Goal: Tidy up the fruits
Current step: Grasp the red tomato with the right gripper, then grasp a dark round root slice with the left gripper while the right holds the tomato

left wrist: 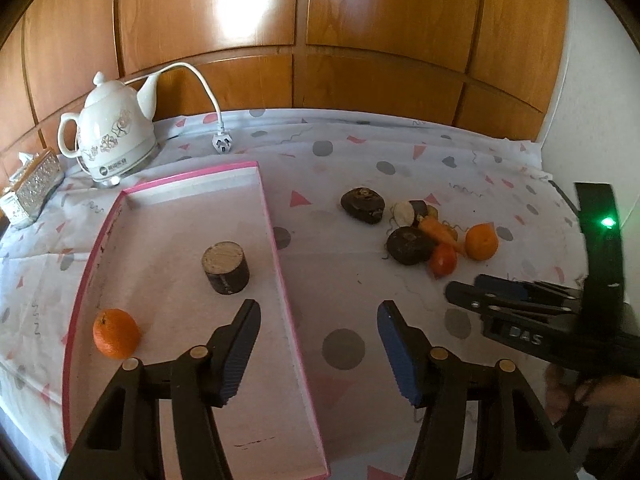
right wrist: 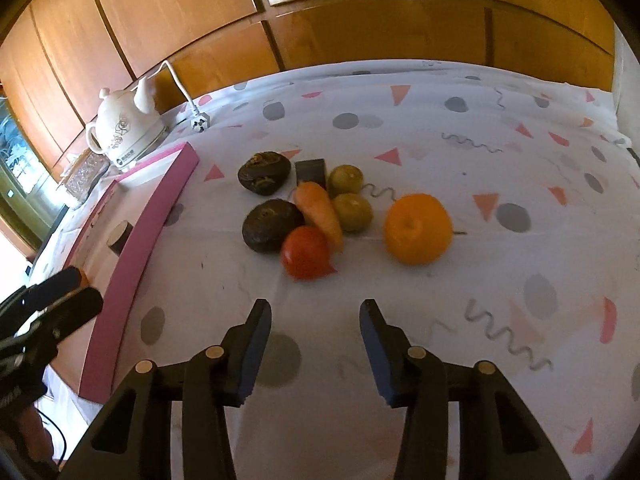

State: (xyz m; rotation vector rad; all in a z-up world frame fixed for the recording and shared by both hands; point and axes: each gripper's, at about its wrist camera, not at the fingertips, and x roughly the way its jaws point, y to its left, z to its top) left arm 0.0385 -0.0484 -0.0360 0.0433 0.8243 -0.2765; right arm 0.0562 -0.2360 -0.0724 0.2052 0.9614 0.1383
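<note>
Both grippers hang empty with jaws apart, the left gripper (left wrist: 318, 344) over the tray (left wrist: 276, 216) rim, the right gripper (right wrist: 314, 344) facing the fruit pile (right wrist: 308, 208), seemingly to pick the tomato (right wrist: 306, 253).

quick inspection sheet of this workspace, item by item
surface: patterned tablecloth, flat
job's things: pink tray holds an orange and a dark wood-like cylinder; loose pile beside it: orange, tomato, carrot, two greenish fruits, two dark round items
clutter: white kettle, glittery tissue box
grippers: left gripper open over the tray edge; right gripper open before the pile; both empty
cables: kettle cord and plug, unplugged
surroundings: wooden panels
</note>
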